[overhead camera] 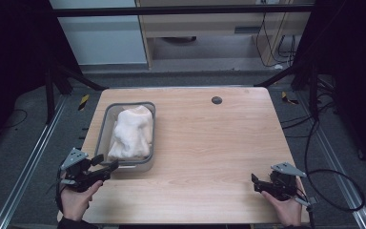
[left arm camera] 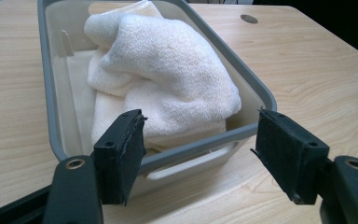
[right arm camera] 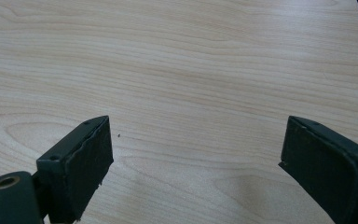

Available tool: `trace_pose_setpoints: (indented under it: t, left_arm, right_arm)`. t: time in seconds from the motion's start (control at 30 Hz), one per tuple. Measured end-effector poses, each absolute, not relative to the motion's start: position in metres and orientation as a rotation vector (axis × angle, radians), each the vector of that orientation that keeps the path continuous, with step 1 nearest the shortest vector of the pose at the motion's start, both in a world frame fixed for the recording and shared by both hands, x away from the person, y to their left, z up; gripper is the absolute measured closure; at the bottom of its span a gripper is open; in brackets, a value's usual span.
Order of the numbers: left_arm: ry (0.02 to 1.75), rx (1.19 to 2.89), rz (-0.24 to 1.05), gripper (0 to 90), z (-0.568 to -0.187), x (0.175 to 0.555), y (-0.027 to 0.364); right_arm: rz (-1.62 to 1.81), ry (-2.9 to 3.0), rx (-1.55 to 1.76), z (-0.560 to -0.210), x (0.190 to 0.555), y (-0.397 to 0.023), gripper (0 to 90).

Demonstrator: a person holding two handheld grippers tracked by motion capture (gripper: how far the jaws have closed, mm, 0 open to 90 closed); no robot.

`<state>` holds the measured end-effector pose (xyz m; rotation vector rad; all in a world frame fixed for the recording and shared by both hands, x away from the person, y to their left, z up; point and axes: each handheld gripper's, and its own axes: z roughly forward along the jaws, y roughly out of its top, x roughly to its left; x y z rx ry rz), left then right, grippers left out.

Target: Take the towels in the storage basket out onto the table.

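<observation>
the table (overhead camera: 205,138) is pale wood with a fine wavy grain and a small dark grey round cap (overhead camera: 216,100) near its far edge. the bin (overhead camera: 106,125) has a grey rim and translucent whitish walls. the towel (overhead camera: 131,133) in it is cream-white terry. both grippers, left (overhead camera: 106,164) and right (overhead camera: 254,181), are black with grey top plates.
</observation>
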<state>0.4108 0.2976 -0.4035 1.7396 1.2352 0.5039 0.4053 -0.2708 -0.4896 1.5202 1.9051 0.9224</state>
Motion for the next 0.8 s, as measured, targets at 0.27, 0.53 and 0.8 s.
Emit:
trace_pose_setpoints:
  t: [0.27, 0.53, 0.8]
  left_arm:
    - [1.236, 1.726, 0.51, 30.4, -0.394, 0.417, 0.299]
    - [1.241, 1.712, 0.502, 29.5, -0.387, 0.428, 0.296]
    - [1.239, 1.721, 0.522, 27.6, -0.374, 0.439, 0.29]
  right_arm:
    - [0.92, 1.914, 1.51, -0.49, 0.405, -0.27, 9.2]
    - [0.912, 1.911, 1.5, -0.49, 0.405, -0.27, 9.2]
    - [0.911, 1.917, 1.507, -0.491, 0.405, -0.27, 8.5]
